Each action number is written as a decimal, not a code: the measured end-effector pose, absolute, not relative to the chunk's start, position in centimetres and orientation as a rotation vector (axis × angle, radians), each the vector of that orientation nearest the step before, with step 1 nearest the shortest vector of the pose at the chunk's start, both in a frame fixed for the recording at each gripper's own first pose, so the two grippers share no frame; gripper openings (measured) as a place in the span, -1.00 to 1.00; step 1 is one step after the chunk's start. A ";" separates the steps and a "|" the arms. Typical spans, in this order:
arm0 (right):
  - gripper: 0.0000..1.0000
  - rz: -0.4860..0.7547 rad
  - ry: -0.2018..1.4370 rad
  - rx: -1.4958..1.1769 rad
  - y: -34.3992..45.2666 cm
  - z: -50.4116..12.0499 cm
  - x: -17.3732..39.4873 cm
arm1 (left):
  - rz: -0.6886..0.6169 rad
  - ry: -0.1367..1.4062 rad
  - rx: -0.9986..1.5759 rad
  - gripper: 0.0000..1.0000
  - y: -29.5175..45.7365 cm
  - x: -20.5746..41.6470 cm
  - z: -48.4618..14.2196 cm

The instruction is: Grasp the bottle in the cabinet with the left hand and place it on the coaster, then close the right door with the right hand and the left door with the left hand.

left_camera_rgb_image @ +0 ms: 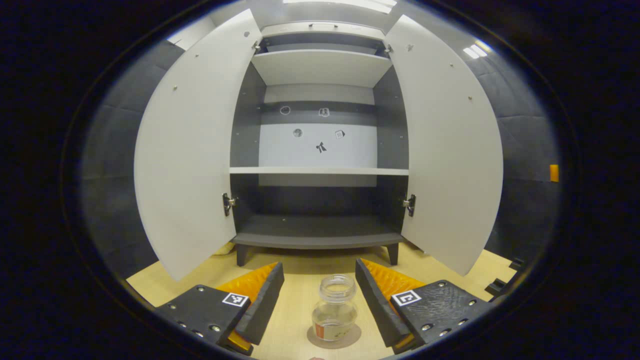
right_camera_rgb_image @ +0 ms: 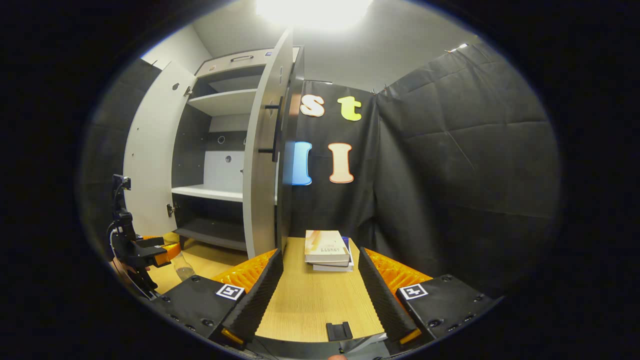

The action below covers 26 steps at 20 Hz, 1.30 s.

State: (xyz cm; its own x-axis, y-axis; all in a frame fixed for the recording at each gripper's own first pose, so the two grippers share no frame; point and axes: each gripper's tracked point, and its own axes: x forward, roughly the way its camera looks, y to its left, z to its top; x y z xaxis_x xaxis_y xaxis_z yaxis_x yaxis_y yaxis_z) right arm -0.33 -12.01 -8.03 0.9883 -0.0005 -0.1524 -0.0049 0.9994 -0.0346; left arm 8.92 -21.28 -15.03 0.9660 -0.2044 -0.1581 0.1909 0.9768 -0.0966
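A clear glass bottle (left_camera_rgb_image: 335, 309) with no lid stands upright on a round brown coaster (left_camera_rgb_image: 350, 339) on the wooden table. My left gripper (left_camera_rgb_image: 320, 300) is open, its fingers either side of the bottle and apart from it. Behind stands the cabinet (left_camera_rgb_image: 320, 170), its shelves bare, with the left door (left_camera_rgb_image: 187, 150) and right door (left_camera_rgb_image: 445, 150) swung wide. In the right gripper view my right gripper (right_camera_rgb_image: 320, 287) is open over bare table, near the right door's (right_camera_rgb_image: 262, 160) edge. The left gripper (right_camera_rgb_image: 137, 250) and the bottle (right_camera_rgb_image: 184, 267) show at the far left.
A stack of books (right_camera_rgb_image: 327, 250) lies on the table (right_camera_rgb_image: 310, 305) ahead of the right gripper, against the black cloth wall. A small black bracket (right_camera_rgb_image: 339, 331) sits at the table's near edge. The right door carries a black handle (right_camera_rgb_image: 274, 130).
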 end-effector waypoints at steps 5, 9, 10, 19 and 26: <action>0.93 0.039 0.097 0.018 -11.7 -4.6 2.1 | -0.143 0.149 -0.082 0.75 -18.2 6.5 -9.8; 0.93 0.018 0.068 0.046 -12.6 -1.8 4.4 | -0.121 0.105 -0.081 0.76 -15.8 5.0 -5.5; 0.93 0.011 0.073 0.049 -12.7 -1.4 5.0 | -0.117 0.096 -0.072 0.75 -15.2 4.9 -4.6; 0.93 -0.061 0.079 0.018 -12.3 2.4 10.1 | 0.003 0.051 -0.073 0.75 -5.2 4.3 -1.6; 0.93 -0.153 0.044 0.001 -10.4 5.0 12.6 | 0.082 0.046 -0.070 0.76 3.1 5.2 -1.5</action>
